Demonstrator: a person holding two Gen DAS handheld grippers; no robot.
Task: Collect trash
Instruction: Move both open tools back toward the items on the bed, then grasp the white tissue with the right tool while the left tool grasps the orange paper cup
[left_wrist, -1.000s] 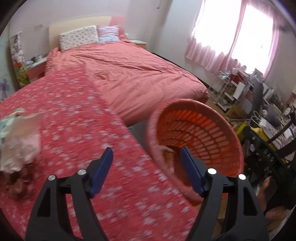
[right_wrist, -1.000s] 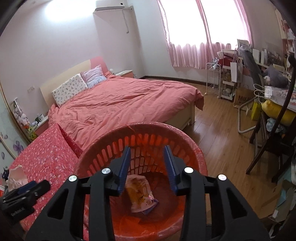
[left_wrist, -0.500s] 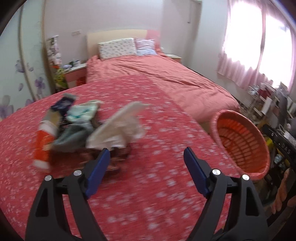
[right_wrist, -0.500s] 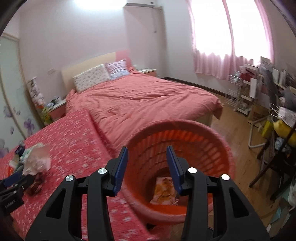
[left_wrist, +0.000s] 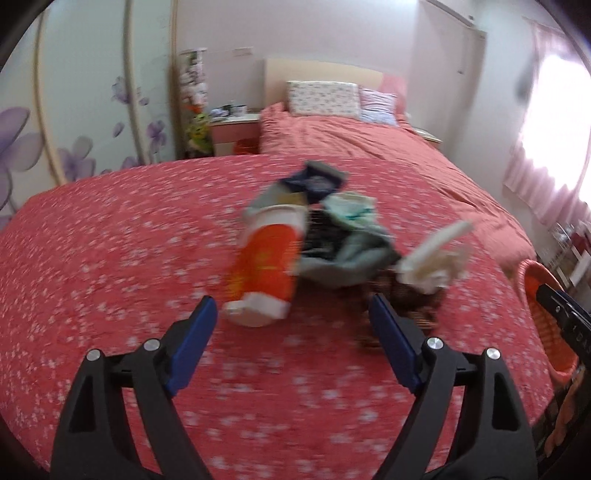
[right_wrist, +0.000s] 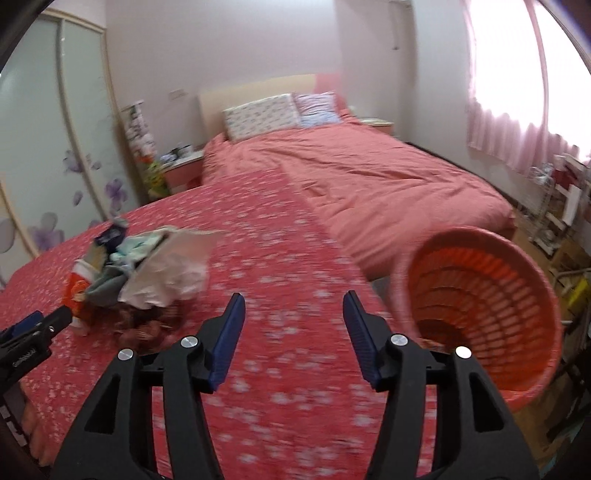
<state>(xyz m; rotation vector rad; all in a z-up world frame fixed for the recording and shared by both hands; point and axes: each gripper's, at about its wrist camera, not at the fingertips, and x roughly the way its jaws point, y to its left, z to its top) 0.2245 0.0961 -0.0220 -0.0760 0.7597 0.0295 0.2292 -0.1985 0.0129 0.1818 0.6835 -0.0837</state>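
A pile of trash lies on the red flowered cloth (left_wrist: 110, 258): an orange and white cup (left_wrist: 266, 269), a dark blue packet (left_wrist: 314, 181), grey-green wrappers (left_wrist: 347, 240) and crumpled white tissue (left_wrist: 436, 262). My left gripper (left_wrist: 291, 325) is open and empty just short of the cup. My right gripper (right_wrist: 293, 314) is open and empty over the cloth, between the pile (right_wrist: 155, 273) and the orange basket (right_wrist: 480, 295). A wrapper lies in the basket's bottom, mostly hidden. The left gripper's tip (right_wrist: 33, 328) shows in the right wrist view.
A bed with a coral duvet (right_wrist: 369, 177) and pillows (right_wrist: 266, 114) lies behind the cloth-covered surface. A nightstand (left_wrist: 232, 129) stands by the wardrobe doors. Shelves and clutter (right_wrist: 554, 192) stand at the far right under the pink curtains.
Both grippers have swung left from the basket toward the trash pile. The right gripper has opened wider. The basket now sits at the right of both views.
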